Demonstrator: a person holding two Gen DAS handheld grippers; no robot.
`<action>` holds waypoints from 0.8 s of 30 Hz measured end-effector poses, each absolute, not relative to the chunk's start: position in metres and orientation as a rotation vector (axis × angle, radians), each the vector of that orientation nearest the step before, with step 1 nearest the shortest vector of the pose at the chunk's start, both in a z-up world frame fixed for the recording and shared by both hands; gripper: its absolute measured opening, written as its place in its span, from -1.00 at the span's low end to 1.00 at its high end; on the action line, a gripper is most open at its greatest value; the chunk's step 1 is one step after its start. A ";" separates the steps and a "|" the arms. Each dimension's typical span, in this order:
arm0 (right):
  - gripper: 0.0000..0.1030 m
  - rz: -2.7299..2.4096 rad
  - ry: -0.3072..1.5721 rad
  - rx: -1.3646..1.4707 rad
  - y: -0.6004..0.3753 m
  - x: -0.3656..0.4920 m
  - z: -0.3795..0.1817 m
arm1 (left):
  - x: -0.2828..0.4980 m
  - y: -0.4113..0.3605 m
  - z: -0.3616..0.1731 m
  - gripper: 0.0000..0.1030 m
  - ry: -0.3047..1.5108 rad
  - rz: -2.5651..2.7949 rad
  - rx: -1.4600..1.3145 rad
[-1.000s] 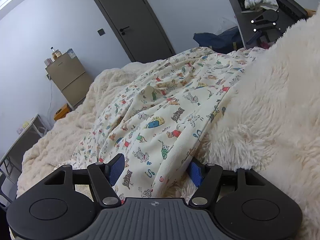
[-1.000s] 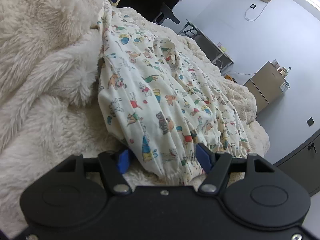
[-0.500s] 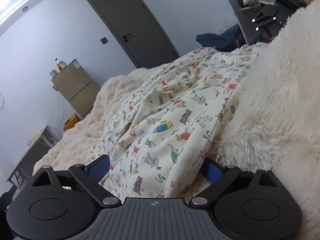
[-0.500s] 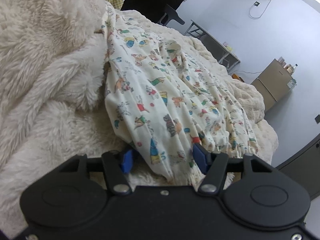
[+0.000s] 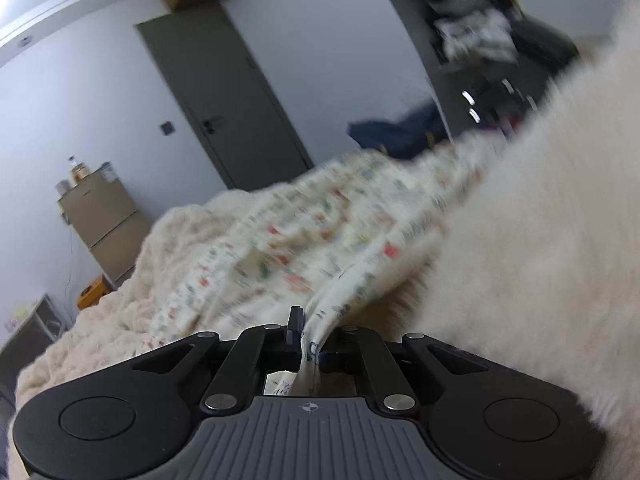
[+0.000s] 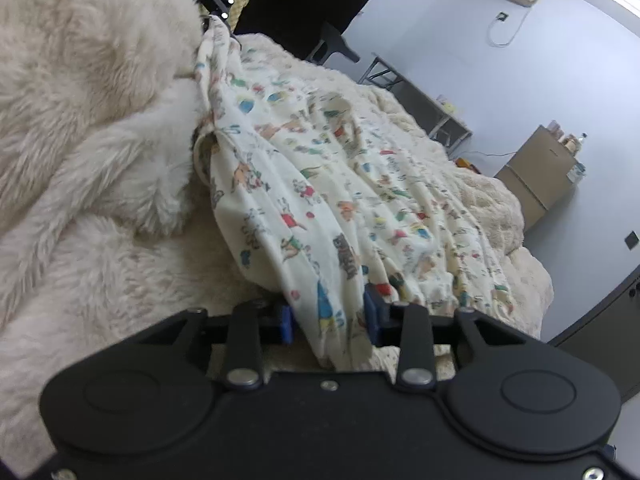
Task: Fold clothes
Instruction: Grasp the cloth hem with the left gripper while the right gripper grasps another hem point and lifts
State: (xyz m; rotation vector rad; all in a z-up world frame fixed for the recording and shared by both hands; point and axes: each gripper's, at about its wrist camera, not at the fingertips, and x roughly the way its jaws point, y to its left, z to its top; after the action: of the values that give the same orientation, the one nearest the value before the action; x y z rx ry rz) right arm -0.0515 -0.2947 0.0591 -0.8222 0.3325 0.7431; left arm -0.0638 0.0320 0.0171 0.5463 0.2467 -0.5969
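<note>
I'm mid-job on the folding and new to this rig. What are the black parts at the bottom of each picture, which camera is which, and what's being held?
The black parts are two hand-held grippers, each with a fisheye camera looking forward along its fingers. In the left wrist view, which is blurred, the left gripper is shut on an edge of the printed garment. In the right wrist view, the right gripper has the garment's other end between its blue pads, but with a visible gap, so it looks open. The garment lies spread across a fluffy cream blanket. The left gripper also shows far off in the right view, pinching cloth.
</note>
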 end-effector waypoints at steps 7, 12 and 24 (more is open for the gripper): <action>-0.62 0.744 0.317 -0.840 -0.301 -0.057 0.054 | -0.062 0.051 0.041 -0.92 0.218 -0.581 0.470; -0.78 0.770 0.305 -0.811 -0.306 -0.064 0.078 | -0.060 0.054 0.048 -0.92 0.214 -0.576 0.476; -0.39 0.789 0.338 -0.958 -0.302 -0.092 0.079 | -0.059 0.052 0.047 -0.89 0.250 -0.612 0.524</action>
State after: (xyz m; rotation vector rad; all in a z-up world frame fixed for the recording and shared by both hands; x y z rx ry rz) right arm -0.0916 -0.3024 0.0786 -0.9578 0.3380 0.7887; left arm -0.0591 0.0520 0.0467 0.5240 0.2505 -0.6123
